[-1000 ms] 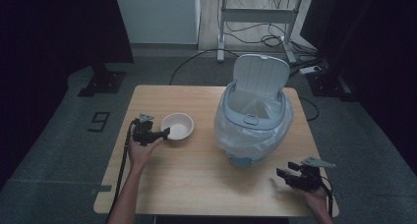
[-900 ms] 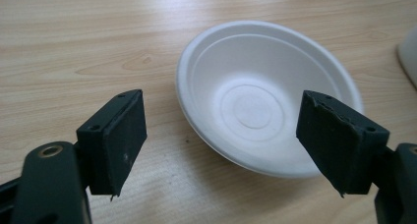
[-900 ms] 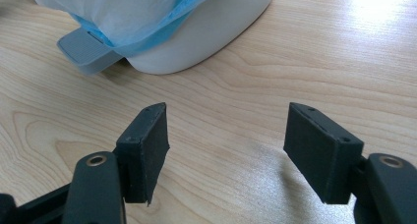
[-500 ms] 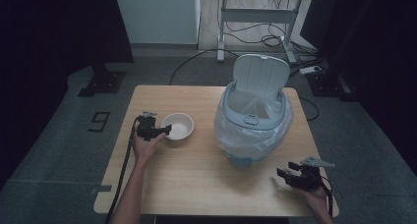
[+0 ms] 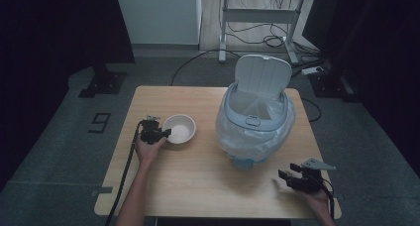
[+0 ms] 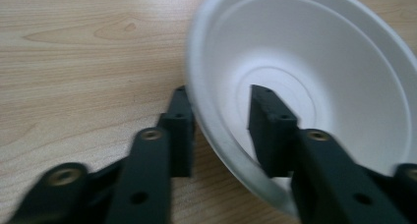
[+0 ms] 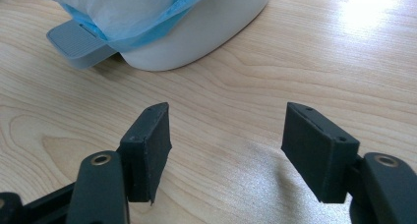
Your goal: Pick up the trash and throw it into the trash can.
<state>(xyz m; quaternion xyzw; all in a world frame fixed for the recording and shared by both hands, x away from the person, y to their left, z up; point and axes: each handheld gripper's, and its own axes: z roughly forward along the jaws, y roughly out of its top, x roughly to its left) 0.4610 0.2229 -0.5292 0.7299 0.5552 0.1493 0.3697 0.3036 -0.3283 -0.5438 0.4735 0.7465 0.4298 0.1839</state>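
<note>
A white foam bowl (image 5: 181,128) sits left of centre on the wooden table (image 5: 198,181). My left gripper (image 5: 165,133) reaches its near-left rim. In the left gripper view the bowl (image 6: 314,62) is close up and my left gripper (image 6: 216,94) stands astride the rim, one jaw outside the wall and one inside, with a gap still between them. A white pedal bin (image 5: 255,122) with a blue-edged plastic liner stands to the right, its lid raised. My right gripper (image 5: 286,176) rests open near the front right corner, and nothing lies between the jaws of that right gripper (image 7: 226,113).
In the right gripper view the bin's base (image 7: 206,32) and grey foot pedal (image 7: 78,42) lie just ahead of the jaws. A cable (image 5: 126,171) trails from the left gripper off the table's front edge. A desk frame (image 5: 257,23) stands on the floor beyond the table.
My left gripper has slid a little to the right, so its jaws now straddle the bowl's rim. The right gripper and the bin have stayed put.
</note>
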